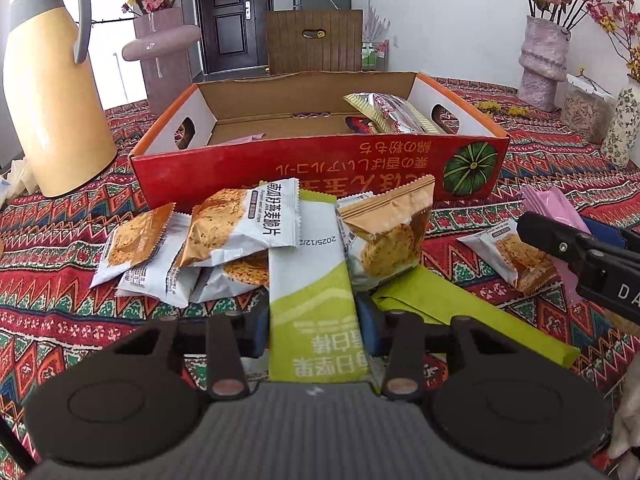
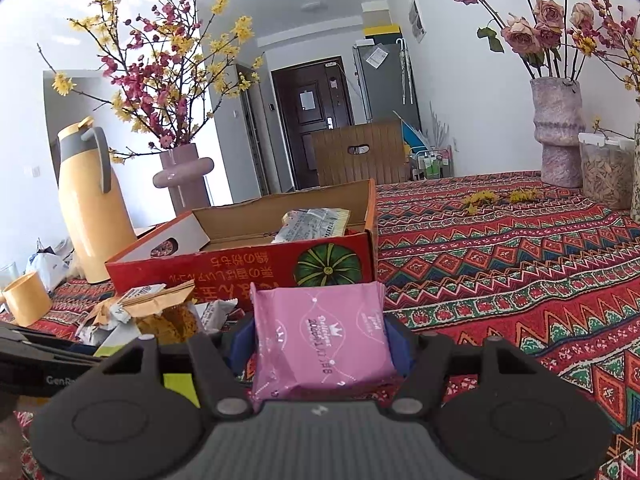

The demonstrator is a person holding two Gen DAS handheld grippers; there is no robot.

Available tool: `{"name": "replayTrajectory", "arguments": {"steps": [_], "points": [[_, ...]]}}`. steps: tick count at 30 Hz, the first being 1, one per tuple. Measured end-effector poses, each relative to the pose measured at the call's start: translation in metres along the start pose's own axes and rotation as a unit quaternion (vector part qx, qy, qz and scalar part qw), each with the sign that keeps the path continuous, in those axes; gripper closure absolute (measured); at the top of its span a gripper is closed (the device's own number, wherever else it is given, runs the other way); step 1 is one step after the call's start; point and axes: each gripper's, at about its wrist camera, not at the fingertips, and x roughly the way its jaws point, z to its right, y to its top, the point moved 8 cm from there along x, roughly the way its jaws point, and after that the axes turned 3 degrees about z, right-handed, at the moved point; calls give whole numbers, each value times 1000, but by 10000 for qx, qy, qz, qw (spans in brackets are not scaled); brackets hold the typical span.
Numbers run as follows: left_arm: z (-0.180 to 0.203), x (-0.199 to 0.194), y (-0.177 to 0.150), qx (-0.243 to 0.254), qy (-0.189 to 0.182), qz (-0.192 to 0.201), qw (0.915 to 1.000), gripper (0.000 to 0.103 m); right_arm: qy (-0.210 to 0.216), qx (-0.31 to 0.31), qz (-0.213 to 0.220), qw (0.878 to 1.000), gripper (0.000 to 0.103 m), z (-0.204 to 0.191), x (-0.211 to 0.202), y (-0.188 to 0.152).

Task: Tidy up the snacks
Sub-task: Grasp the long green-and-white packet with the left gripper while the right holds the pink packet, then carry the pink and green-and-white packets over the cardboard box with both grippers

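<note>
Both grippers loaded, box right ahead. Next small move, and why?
Probably lift the right gripper forward over the red box's near wall and release there. It is shut on the pink packet, the box is open-topped with a silver packet already inside. The left gripper, shut on the green-and-white packet, could follow.

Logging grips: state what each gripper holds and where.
Left gripper clamps the green-and-white snack bar wrapper across its lower half. Right gripper clamps the pink snack packet by its side edges.
</note>
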Motion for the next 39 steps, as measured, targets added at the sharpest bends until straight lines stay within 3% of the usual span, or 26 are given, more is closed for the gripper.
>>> {"name": "replayTrajectory", "arguments": {"steps": [18, 25, 31, 35, 39], "points": [[-2, -47, 10, -20, -329, 616, 9976, 63, -227, -35, 59, 9997, 38, 0, -6, 3], [-4, -30, -9, 35, -309, 135, 9994, 62, -289, -24, 35, 9996, 38, 0, -11, 2], [-2, -11, -8, 90, -186, -78, 9998, 54, -272, -64, 42, 9996, 38, -4, -13, 3], [-5, 2, -7, -14, -252, -209, 9995, 63, -269, -81, 37, 9996, 38, -5, -15, 4], [-5, -8, -5, -47, -374, -42, 9993, 64, -288, -92, 55, 9995, 38, -6, -16, 5]]}}
